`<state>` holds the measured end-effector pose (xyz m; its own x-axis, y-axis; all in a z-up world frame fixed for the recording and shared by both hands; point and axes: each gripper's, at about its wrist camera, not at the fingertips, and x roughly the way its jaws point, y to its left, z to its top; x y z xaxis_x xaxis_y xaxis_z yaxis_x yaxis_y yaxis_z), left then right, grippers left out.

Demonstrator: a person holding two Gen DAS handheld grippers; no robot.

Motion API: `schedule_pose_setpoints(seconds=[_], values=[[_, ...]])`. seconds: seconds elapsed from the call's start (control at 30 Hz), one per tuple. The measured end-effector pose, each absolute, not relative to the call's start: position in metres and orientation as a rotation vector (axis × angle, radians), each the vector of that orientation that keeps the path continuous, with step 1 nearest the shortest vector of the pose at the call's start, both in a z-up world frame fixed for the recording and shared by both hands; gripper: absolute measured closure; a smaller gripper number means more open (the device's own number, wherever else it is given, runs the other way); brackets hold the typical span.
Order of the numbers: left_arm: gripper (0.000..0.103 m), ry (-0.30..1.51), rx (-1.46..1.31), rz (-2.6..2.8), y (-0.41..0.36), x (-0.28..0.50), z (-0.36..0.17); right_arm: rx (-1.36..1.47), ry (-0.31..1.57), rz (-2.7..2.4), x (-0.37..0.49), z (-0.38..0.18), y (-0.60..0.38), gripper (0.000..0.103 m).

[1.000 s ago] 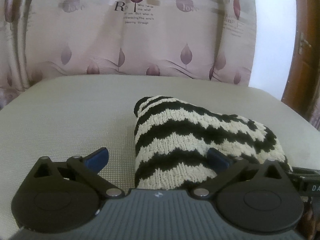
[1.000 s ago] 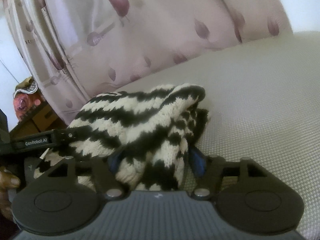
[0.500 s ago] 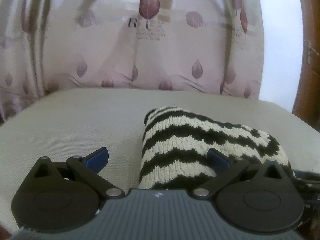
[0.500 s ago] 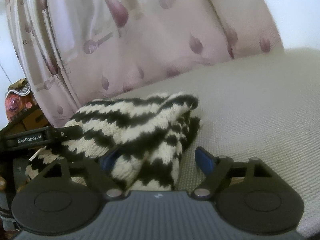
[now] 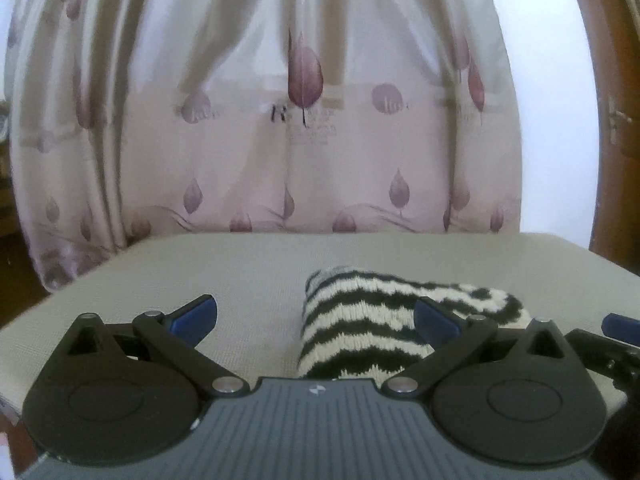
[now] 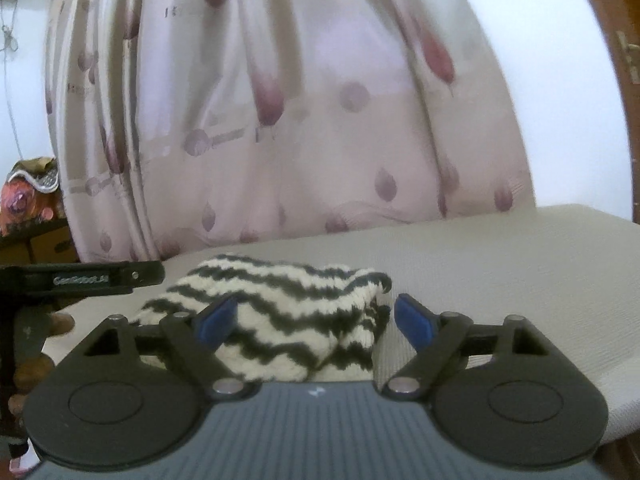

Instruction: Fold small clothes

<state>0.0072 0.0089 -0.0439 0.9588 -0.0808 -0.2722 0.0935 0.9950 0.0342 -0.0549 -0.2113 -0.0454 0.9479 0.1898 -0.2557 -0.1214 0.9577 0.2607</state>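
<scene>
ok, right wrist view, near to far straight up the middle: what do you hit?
Right tool, jaws opening, nothing pinched → striped knit garment, folded on the pad → bare beige pad → leaf-print curtain.

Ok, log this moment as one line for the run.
striped knit: folded, on table | left tool: open, empty | right tool: opening, not gripping

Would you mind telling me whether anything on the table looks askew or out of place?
Nothing stands out. The striped knit garment lies folded in a compact bundle on the beige table, nothing spilled or damaged. Neither claw grips it.
</scene>
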Motion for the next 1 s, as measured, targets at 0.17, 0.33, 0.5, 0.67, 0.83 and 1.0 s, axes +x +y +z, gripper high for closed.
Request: schedule_pose_setpoints(seconds=[0.17,0.33,0.5,0.67,0.83,1.0], values=[[0.0,0.254,0.048,-0.092,0.01,-0.005,-0.028,0.264,0.271,0.183,-0.067,-0.031,-0.209,0.015],[0.0,0.258,-0.02,-0.118,0.02,-0.008,-0.02,0.25,0.248,0.196,-0.078,-0.02,-0.203,0.013],[0.0,0.259,-0.053,-0.117,0.026,-0.011,-0.017,0.244,0.231,0.195,-0.084,-0.016,-0.201,0.013],[0.0,0.242,-0.024,-0.101,0.023,-0.014,-0.016,0.234,0.224,0.193,-0.085,-0.015,-0.198,0.013],[0.0,0.245,-0.013,-0.101,0.019,-0.014,-0.018,0.227,0.232,0.173,-0.085,-0.016,-0.198,0.012],[0.0,0.251,-0.01,-0.107,0.02,-0.015,-0.02,0.227,0.245,0.159,-0.084,-0.018,-0.2,0.01]])
